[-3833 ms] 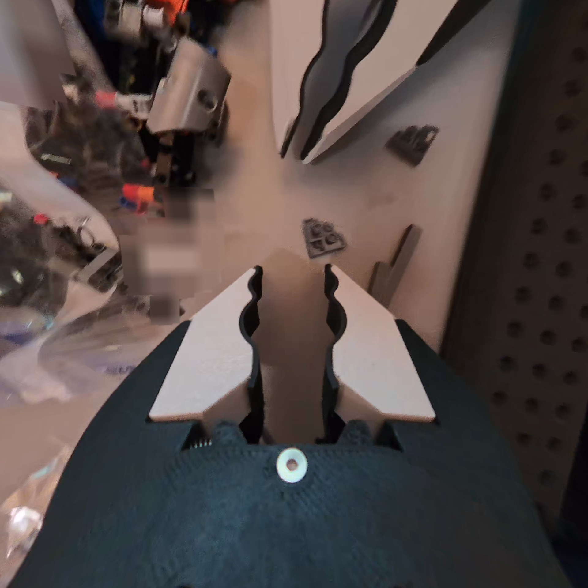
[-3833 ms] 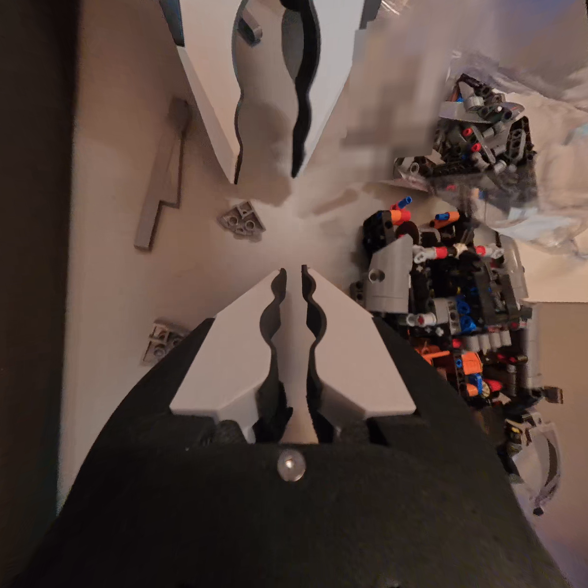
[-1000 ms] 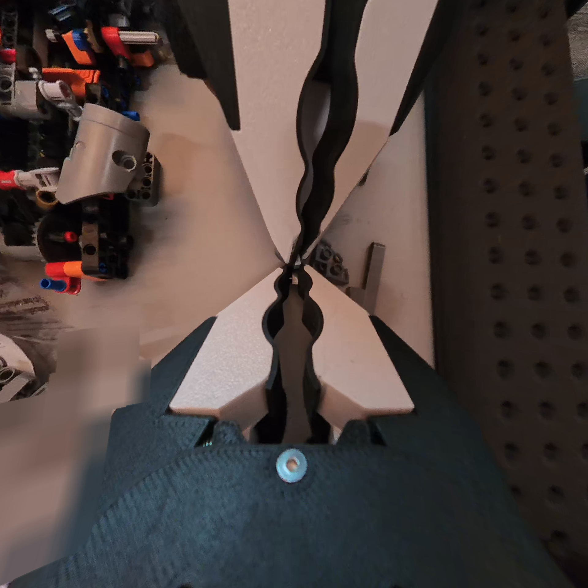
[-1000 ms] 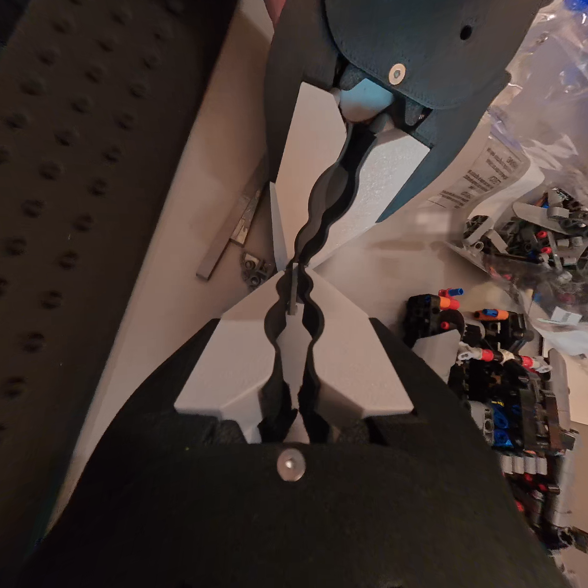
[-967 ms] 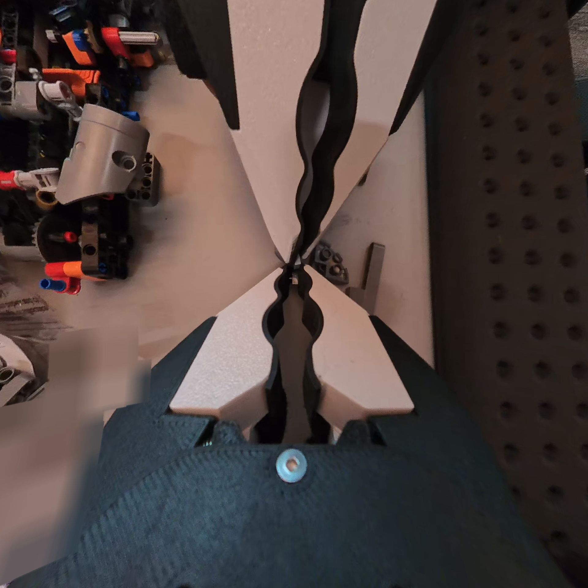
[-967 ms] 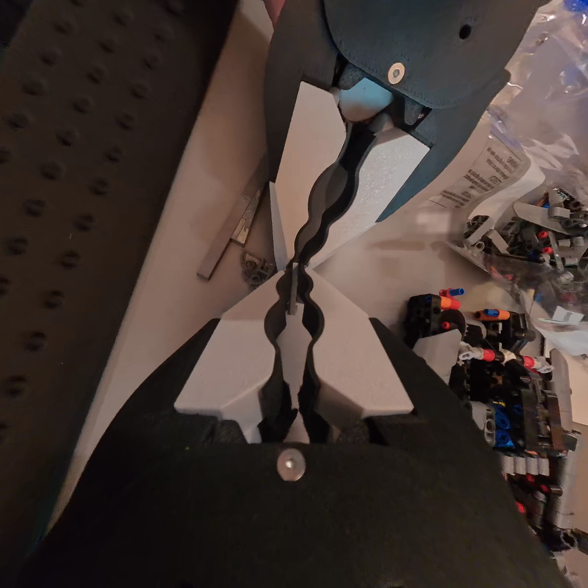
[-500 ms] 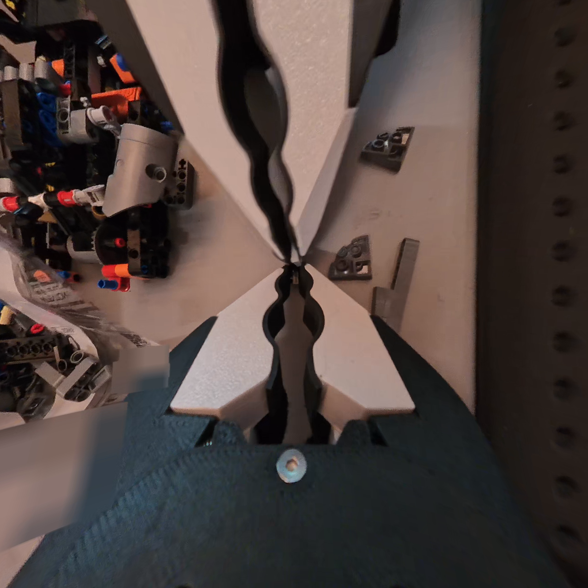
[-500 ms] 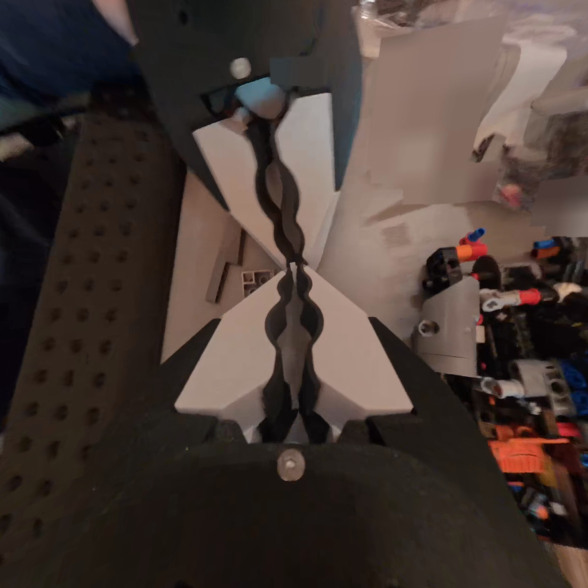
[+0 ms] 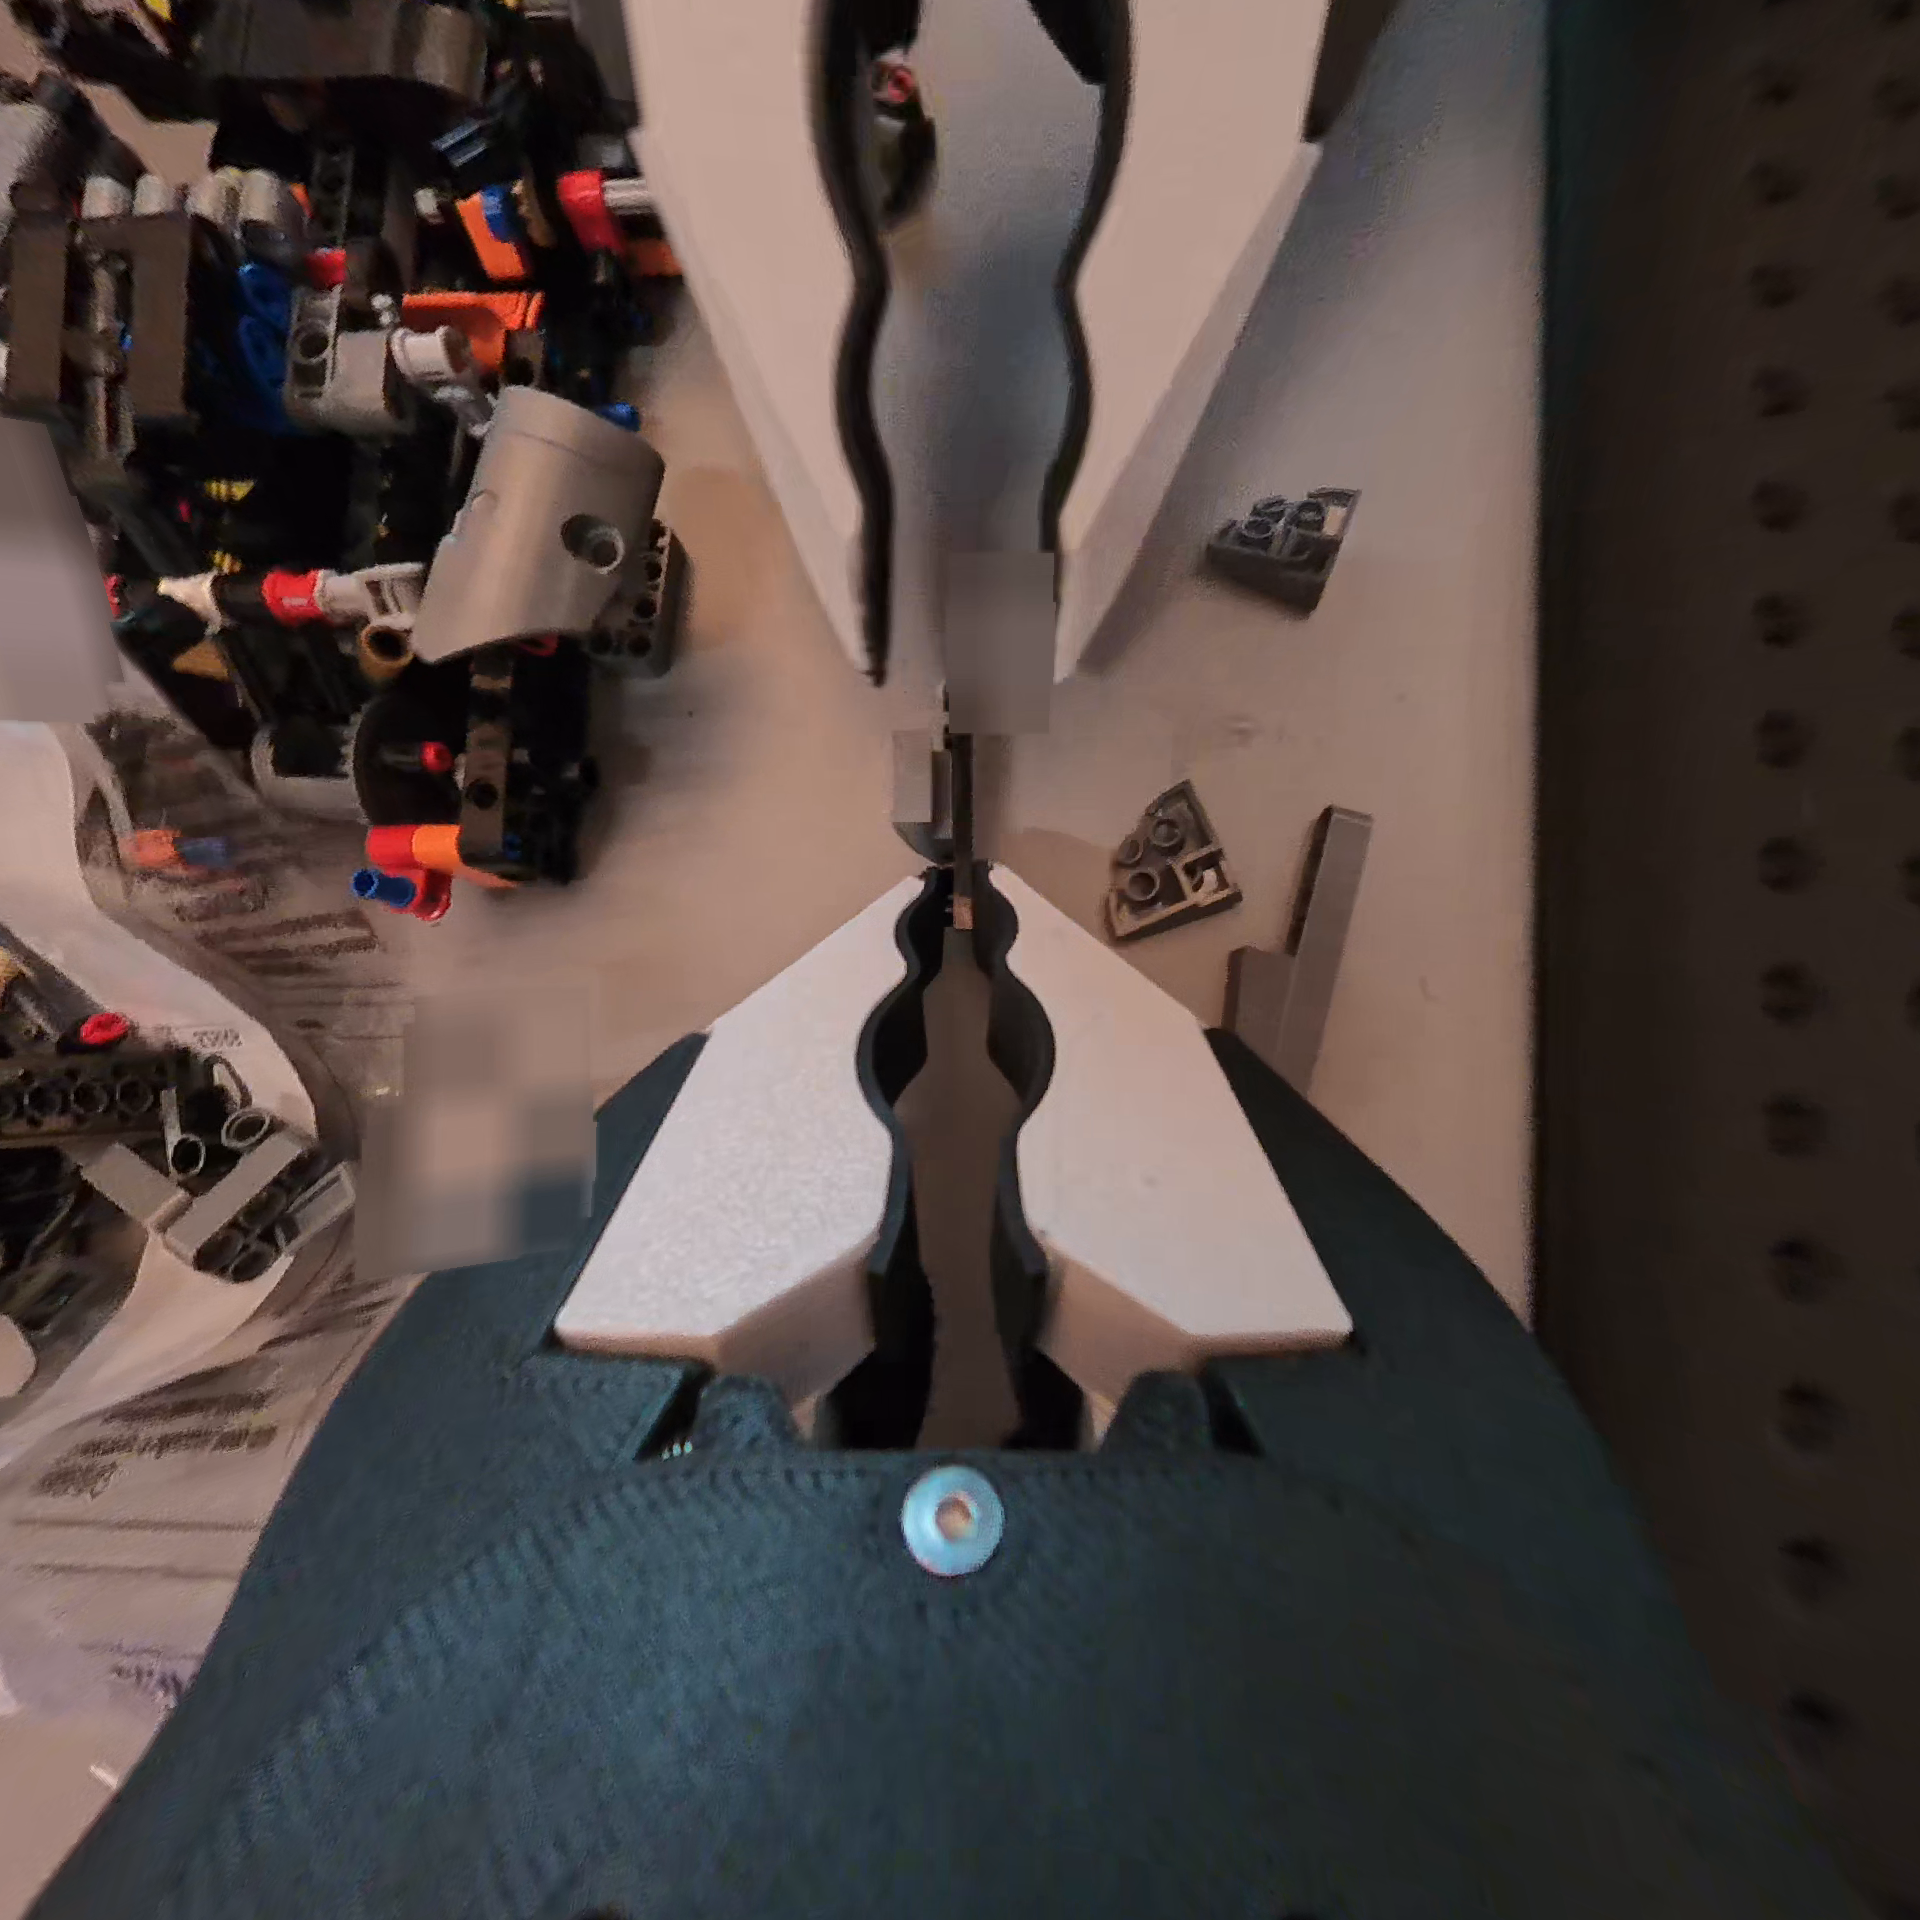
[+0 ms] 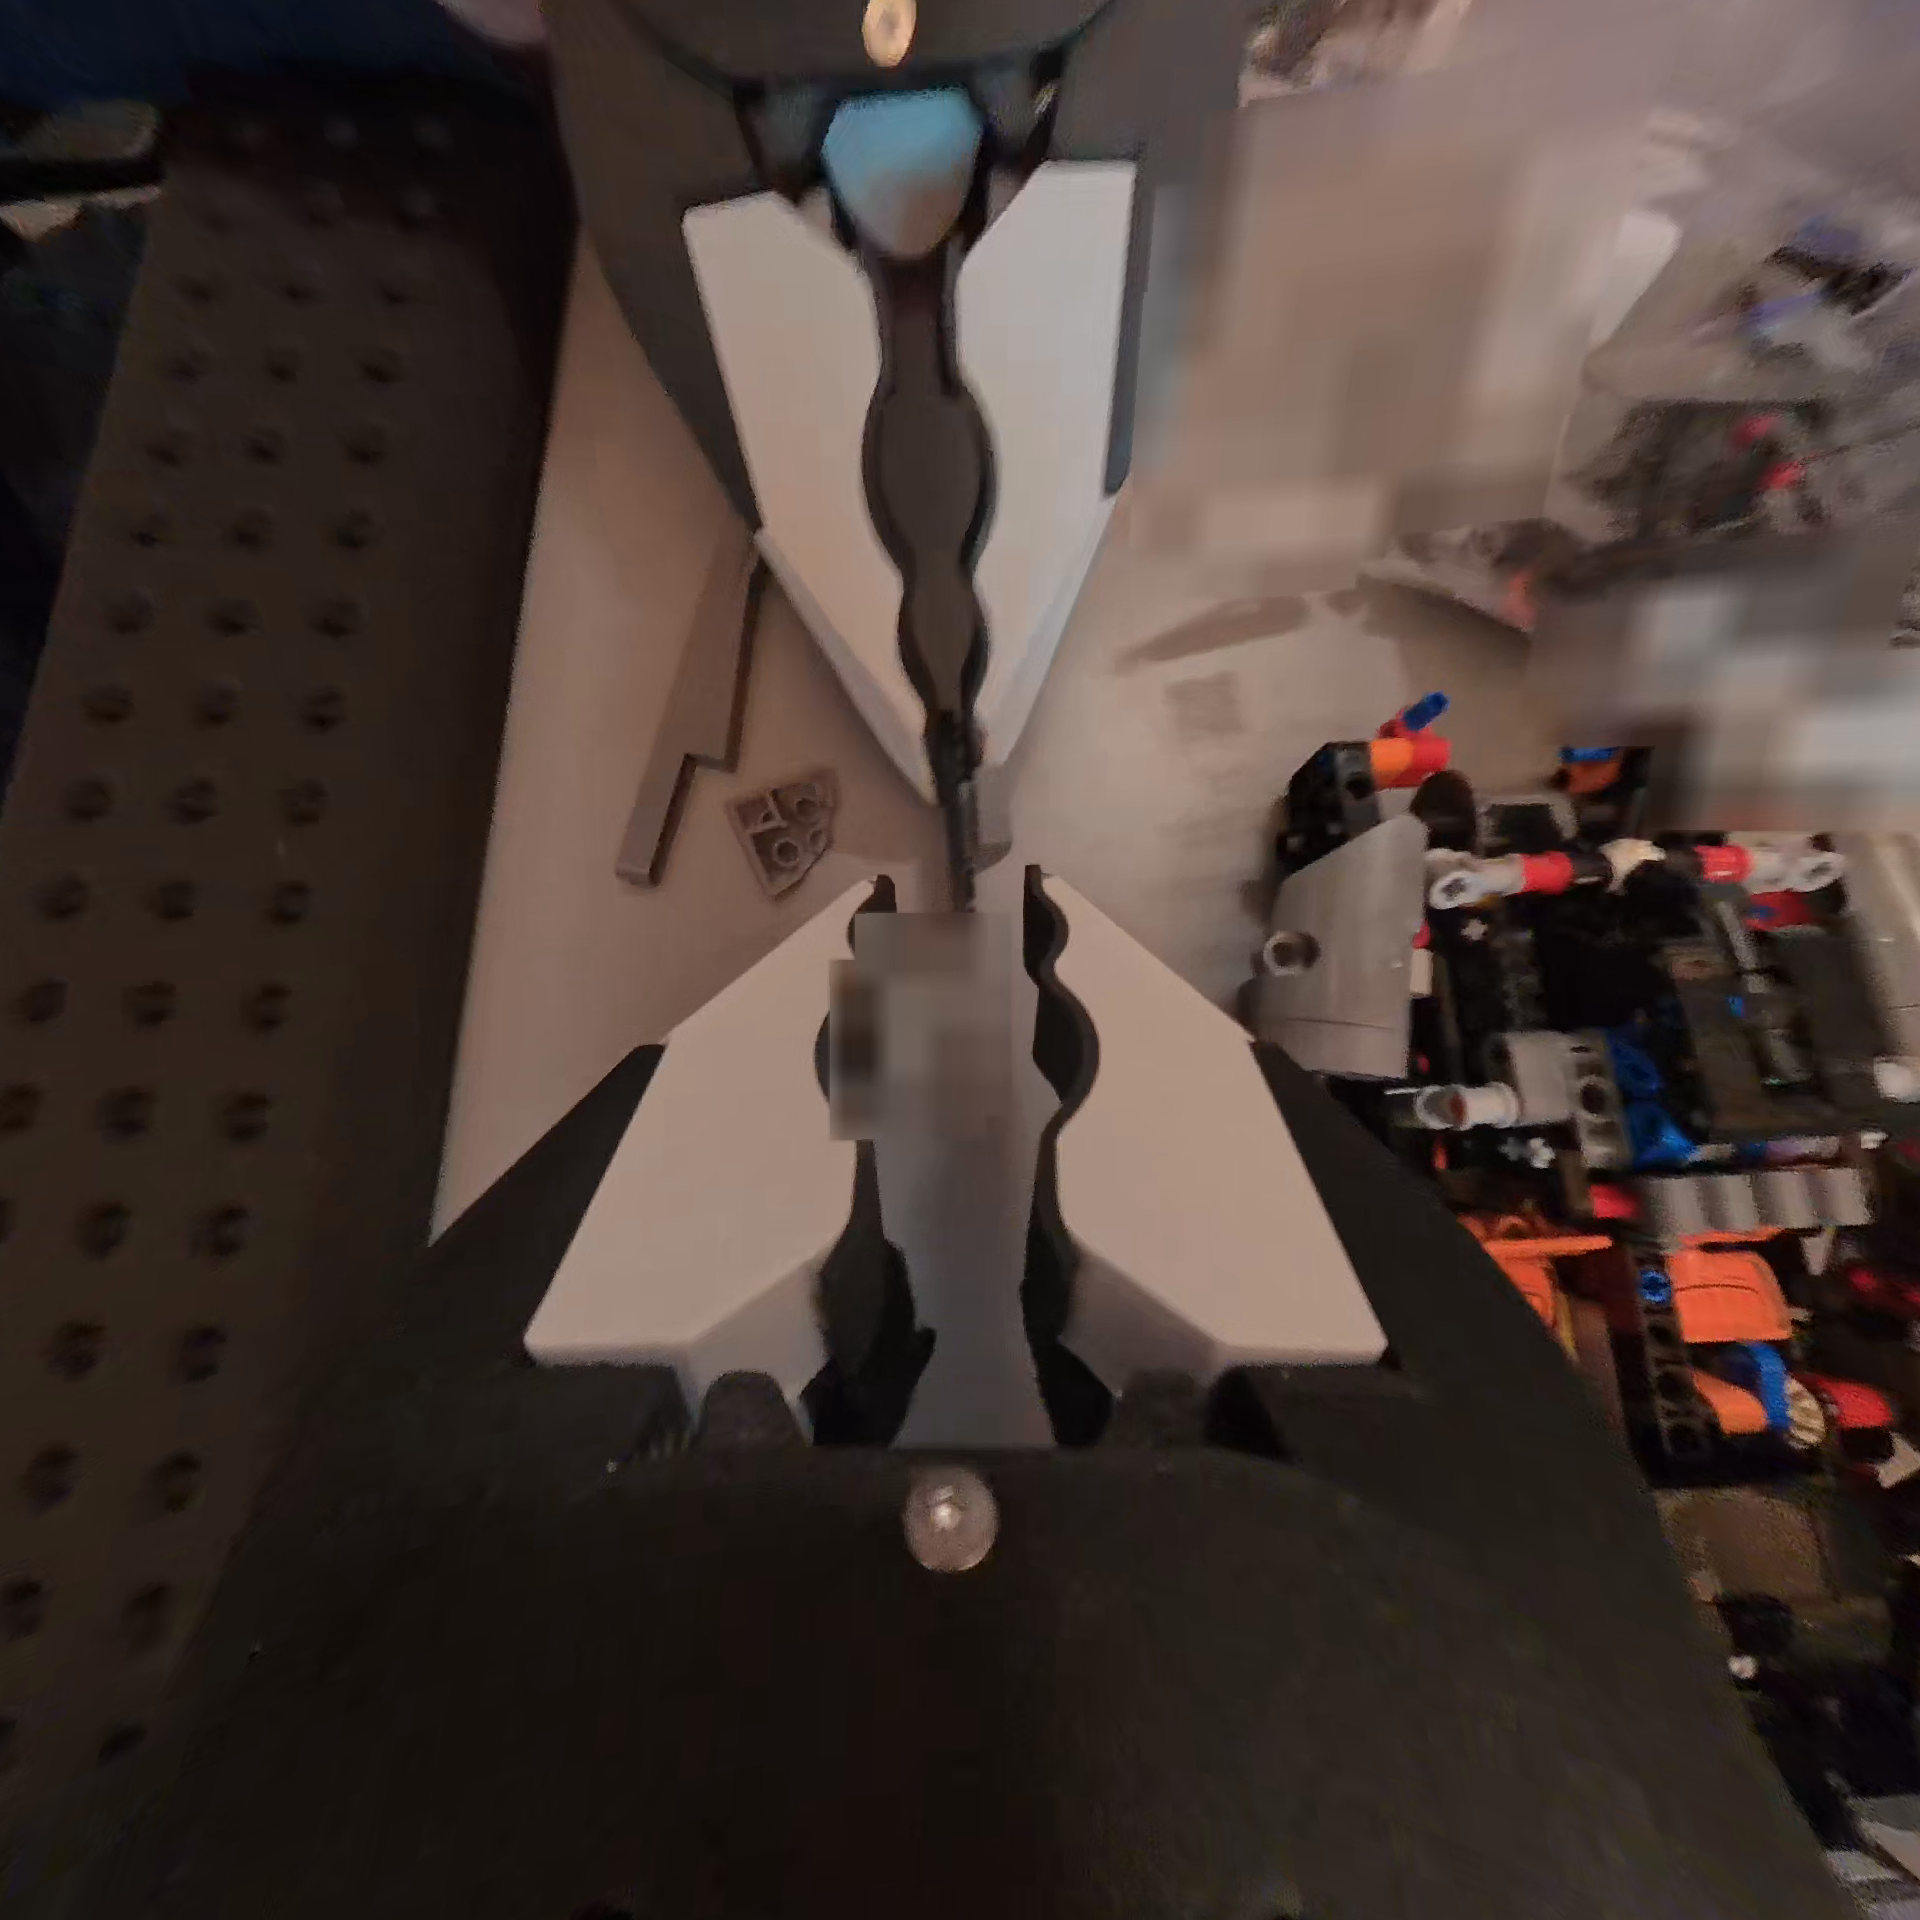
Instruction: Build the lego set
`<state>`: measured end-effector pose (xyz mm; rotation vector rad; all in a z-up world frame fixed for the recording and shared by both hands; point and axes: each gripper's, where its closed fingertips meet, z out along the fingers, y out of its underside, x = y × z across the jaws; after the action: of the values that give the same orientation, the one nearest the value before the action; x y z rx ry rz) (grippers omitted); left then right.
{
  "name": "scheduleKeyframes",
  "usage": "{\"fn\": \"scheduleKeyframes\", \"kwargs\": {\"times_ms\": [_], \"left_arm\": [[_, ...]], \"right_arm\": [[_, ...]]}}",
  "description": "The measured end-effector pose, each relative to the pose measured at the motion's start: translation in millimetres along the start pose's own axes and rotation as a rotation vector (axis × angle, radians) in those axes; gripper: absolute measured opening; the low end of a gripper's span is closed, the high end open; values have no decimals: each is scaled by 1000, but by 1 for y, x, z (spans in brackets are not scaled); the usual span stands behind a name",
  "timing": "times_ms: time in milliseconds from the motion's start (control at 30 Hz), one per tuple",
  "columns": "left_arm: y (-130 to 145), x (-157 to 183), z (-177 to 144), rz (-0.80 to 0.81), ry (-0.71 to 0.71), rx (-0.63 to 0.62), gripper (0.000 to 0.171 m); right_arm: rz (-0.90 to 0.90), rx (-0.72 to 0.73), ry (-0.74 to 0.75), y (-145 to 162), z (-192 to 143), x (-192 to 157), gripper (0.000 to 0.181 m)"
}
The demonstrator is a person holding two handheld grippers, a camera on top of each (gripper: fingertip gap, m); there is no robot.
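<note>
Lego piece [image 9: 940, 805] points lengthwise from clamping left tool [image 9: 954, 902] toward parted right tool [image 10: 951, 888]

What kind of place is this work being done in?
Probably a hobby or lab workbench: a pale tabletop beside a dark perforated mat, a half-built black, grey and orange brick model, and clear plastic bags of spare pieces.

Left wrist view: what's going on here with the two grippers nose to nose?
A person is building a lego set with two handheld grippers. The left gripper is shut on a thin dark piece with a small grey piece on it. The right gripper, facing it, is open and empty. Two wedge plates and a stepped grey strip lie loose on the table; the partly built model sits left.
</note>
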<state>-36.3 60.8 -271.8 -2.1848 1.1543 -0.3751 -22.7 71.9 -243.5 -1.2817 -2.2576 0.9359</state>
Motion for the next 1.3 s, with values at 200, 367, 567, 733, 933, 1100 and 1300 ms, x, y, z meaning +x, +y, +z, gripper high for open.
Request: {"fn": "scheduleKeyframes", "kwargs": {"times_ms": [200,367,567,733,933,1100,1300], "left_arm": [[-1,3,4,32,-7,-21,3],[1,2,7,49,-28,-43,3],[3,-9,6,136,-198,-136,4],[-16,14,21,308,-215,-136,2],[-1,-6,-1,161,-196,-56,2],[-2,-9,-4,187,-214,-63,2],[7,-8,-9,169,-179,-102,2]], "right_arm": [[19,-12,14,2,16,4,4],[97,-20,15,4,19,8,4],[193,-20,91,3,21,19,5],[215,-19,109,0,26,22,4],[188,44,106,-4,7,26,5],[81,136,98,-20,-12,20,5],[-69,268,282,-71,-35,33,3]]}}
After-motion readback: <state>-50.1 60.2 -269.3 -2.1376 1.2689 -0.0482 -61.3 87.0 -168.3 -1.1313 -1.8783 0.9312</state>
